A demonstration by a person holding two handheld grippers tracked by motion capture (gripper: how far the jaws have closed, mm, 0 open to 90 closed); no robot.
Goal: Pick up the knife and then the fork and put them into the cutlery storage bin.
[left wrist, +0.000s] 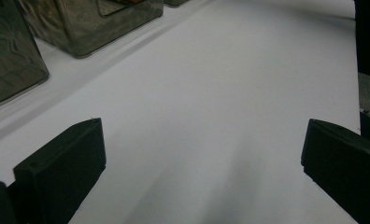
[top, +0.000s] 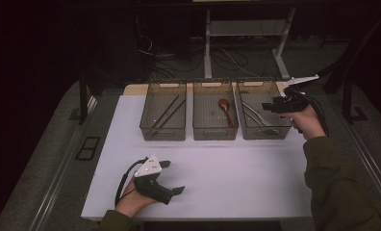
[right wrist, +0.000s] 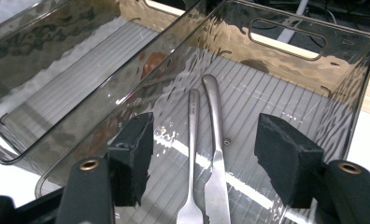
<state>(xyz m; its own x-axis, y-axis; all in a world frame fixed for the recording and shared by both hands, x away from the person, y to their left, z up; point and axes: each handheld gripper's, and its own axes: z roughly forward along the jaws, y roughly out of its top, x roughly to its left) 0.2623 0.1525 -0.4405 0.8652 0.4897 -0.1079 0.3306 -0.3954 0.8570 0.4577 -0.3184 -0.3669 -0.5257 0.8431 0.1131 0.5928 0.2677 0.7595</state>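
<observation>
Right gripper (right wrist: 204, 156) hovers over the right-hand bin (top: 263, 109), upper right of the high view; jaws wide, holding nothing. Two metal utensils (right wrist: 206, 154) lie side by side on the ribbed bin floor, centred between the jaws in the right gripper view. Judgement: stiff, light, polished steel, likely slippery and lying flat; grip one handle across its narrow mid-shaft. Left gripper (top: 171, 178) rests on the bench (top: 217, 173), lower left, jaws wide, empty.

The two silver metal utensils (right wrist: 204, 154) in the smoky transparent plastic bin (right wrist: 314, 56) run off the right gripper view's bottom edge, working ends unseen. The reddish-brown spoon (right wrist: 150, 63) appears blurred through rippled walls.
</observation>
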